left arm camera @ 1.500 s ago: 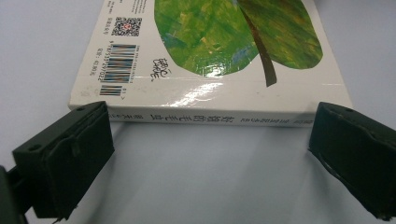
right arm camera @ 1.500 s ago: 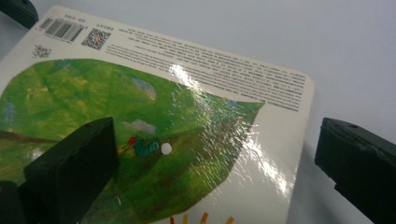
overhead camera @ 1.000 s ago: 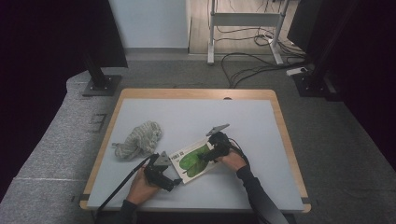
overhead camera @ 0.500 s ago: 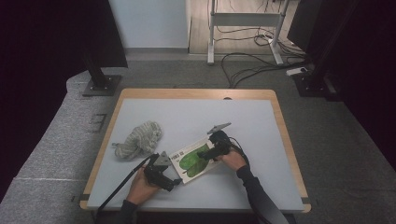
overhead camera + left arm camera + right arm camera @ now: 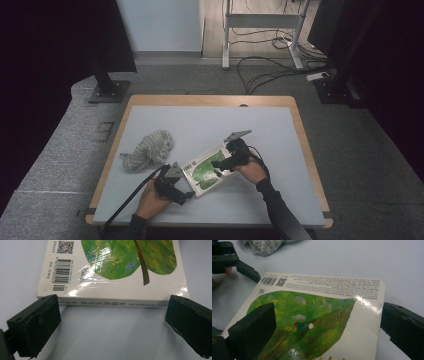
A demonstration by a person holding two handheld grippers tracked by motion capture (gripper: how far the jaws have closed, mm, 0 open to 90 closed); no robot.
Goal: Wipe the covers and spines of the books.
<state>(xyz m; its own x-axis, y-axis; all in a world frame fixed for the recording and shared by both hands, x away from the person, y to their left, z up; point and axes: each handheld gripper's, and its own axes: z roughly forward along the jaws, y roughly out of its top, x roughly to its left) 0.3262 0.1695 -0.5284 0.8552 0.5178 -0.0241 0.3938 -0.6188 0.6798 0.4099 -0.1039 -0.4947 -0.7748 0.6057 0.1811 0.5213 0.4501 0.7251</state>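
A picture book [image 5: 206, 171] with a green leaf and a barcode on its glossy white cover lies flat on the white table [image 5: 200, 120]. My left gripper [image 5: 183, 192] sits at the book's near-left end. In the left gripper view the left gripper [image 5: 112, 315] is open, its jaws wide apart just short of the book's spine [image 5: 112, 301]. My right gripper [image 5: 223, 164] hovers over the book's right part. In the right gripper view the right gripper [image 5: 329, 322] is open; one jaw is over the cover [image 5: 317, 305], the other beyond its edge.
A crumpled grey knitted cloth [image 5: 148, 149] lies left of the book, also seen as grey cloth [image 5: 264, 246] in the right gripper view. The left gripper [image 5: 234, 265] shows there at the upper left. The table has a wooden rim [image 5: 305, 145].
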